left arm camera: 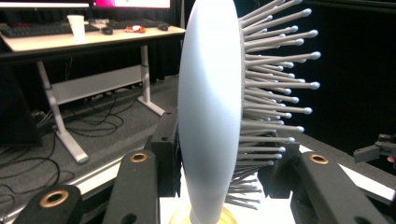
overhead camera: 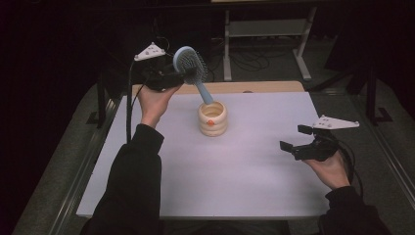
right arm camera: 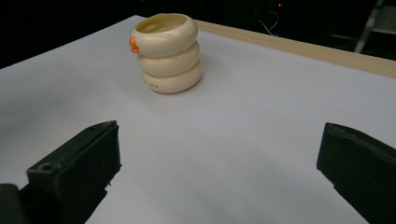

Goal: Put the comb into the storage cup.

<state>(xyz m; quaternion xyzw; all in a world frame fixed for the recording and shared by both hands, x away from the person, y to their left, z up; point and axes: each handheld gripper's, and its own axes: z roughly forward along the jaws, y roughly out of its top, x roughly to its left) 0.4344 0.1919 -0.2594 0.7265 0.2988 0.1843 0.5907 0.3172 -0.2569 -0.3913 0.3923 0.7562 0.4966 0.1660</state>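
Observation:
A light blue hairbrush [overhead camera: 187, 59] hangs tilted above the table with its handle pointing down. The handle's tip is at the mouth of a cream ringed cup [overhead camera: 212, 120] with an orange spot. My left gripper [overhead camera: 188, 74] is shut on the brush near the base of its head. In the left gripper view the pads press the smooth back and the bristle side of the brush [left arm camera: 210, 116]. My right gripper [overhead camera: 294, 137] hovers open over the table's right side, nothing between its jaws. Its own view has the cup [right arm camera: 168, 51] ahead to the left.
The white tabletop [overhead camera: 254, 166] has a wooden strip [overhead camera: 264, 87] along its far edge. Behind it stand a desk frame [overhead camera: 303, 49] and floor cables. The right gripper [left arm camera: 373, 150] also appears at the right edge of the left gripper view.

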